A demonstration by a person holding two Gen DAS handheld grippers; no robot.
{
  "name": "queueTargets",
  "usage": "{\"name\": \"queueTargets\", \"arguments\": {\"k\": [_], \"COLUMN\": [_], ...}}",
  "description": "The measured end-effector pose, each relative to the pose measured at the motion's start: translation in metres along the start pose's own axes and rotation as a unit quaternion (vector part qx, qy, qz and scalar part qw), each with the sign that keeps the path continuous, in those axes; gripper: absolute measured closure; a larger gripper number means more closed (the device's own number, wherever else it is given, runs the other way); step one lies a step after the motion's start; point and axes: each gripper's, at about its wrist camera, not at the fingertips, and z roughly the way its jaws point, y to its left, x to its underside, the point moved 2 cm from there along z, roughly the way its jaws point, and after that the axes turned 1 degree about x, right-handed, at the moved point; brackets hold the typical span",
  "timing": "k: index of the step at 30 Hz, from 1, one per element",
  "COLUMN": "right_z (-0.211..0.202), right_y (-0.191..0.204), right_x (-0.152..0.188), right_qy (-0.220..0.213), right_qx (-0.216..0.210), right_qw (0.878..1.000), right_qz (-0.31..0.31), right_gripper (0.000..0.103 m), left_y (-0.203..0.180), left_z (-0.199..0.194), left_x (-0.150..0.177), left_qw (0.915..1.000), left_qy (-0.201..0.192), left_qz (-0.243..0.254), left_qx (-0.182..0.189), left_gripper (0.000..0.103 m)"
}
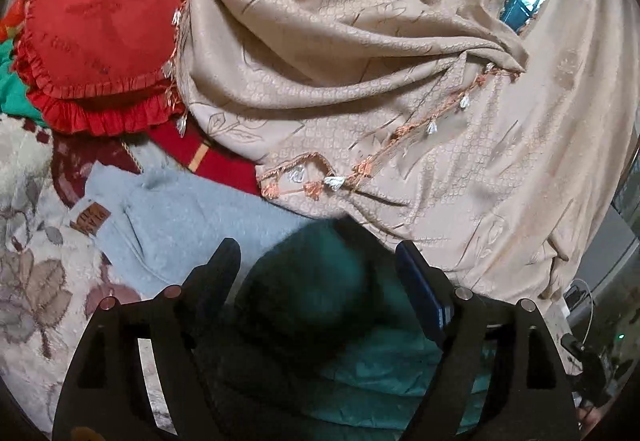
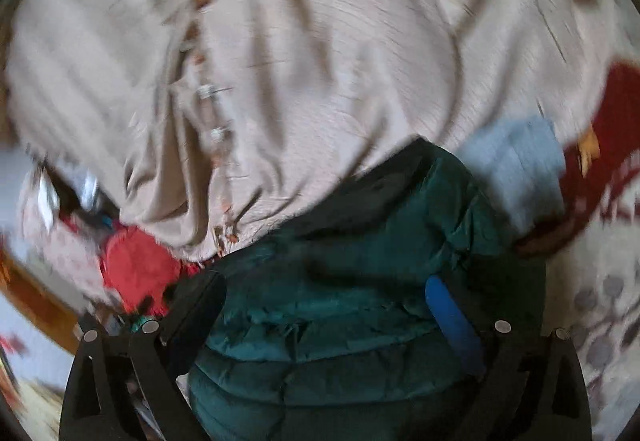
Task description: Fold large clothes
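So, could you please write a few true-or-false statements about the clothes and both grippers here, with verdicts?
1. The left gripper is clamped on the beige cloth. False: its jaws stand open, gripping nothing.
2. The beige cloth has a beaded orange fringe. True.
3. The right gripper stands open above a dark green padded garment. True.
4. The frilled cushion is blue. False: it is red.

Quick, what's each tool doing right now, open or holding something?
Left tool: open, over the dark green quilted garment, not gripping it.
Right tool: open, same garment beneath.
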Motion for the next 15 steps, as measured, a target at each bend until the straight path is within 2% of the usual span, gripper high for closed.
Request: {"name": "queueTargets", "arguments": {"k": [3,5,7,9,12,14,15], "right_z": [0.018,0.035,0.057,0.080,0.116,0.132,0.138], "right_y": [0.015,0.020,0.021,0.014,-0.005,-0.017,-0.025], "right_x": [0.002,-0.001,-0.007,-0.010,-0.002,0.008,0.014], "right_qy": [0.012,0.019,0.034,0.067,0.149,0.179,0.188], "right_qx": [0.068,0.104,0.141,0.158,0.177,0.210,0.217], "right_qw": [0.994,0.988,0.981,0.978,0.966,0.951,0.946], "right_qz": [-0.079,-0.112,-0.127,-0.121,-0.113,-0.139,-0.152], "right_gripper": [0.004,0.004,0.004,0.004,0.004,0.003,0.001], "left_y": [-0.006,-0.016,-0.030,-0.041,-0.041,-0.029,-0.019], "left_z": [0.012,0.023,0.037,0.049,0.073,0.094,0.108], "left_x": [0.005,0.008,0.011,0.013,0.020,0.032,0.042], "left_qw": [0.9997,0.9987,0.9957,0.9903,0.9784,0.9699,0.9629], "left_qy": [0.020,0.031,0.038,0.041,0.066,0.102,0.134], "left_qz": [0.014,0.032,0.071,0.111,0.151,0.157,0.156], "left_qx": [-0.009,-0.023,-0.046,-0.073,-0.125,-0.156,-0.174], "left_gripper": [0.023,0.023,0.023,0.023,0.023,0.023,0.023]}}
